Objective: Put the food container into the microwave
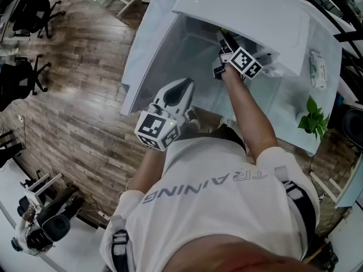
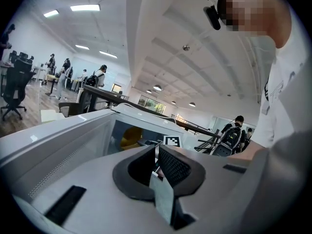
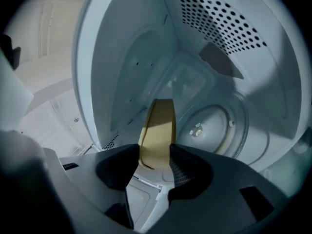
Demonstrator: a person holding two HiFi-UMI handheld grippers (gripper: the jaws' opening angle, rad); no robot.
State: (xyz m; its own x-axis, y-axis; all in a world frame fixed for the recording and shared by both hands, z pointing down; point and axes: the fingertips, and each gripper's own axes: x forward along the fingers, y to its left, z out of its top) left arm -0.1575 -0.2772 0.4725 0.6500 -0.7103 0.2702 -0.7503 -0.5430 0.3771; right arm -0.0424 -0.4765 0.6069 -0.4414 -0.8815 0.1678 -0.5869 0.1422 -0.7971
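On the table (image 1: 286, 103), a white microwave (image 1: 244, 16) is seen with its door open. A yellow food container (image 3: 157, 128) is held inside the cavity, clamped in the right gripper's (image 3: 155, 150) jaws. The left gripper's (image 2: 157, 150) jaws are closed on nothing, nearer the person.

Worktop (image 1: 286, 103): pale, with a leafy plant (image 1: 313, 118) at its right edge and a white packet (image 1: 318, 69) farther along. Wood floor (image 1: 85, 89) to the left, two black office chairs (image 1: 31, 10) on it. Background: people (image 2: 100, 77) standing, ceiling lights (image 2: 85, 7) on.
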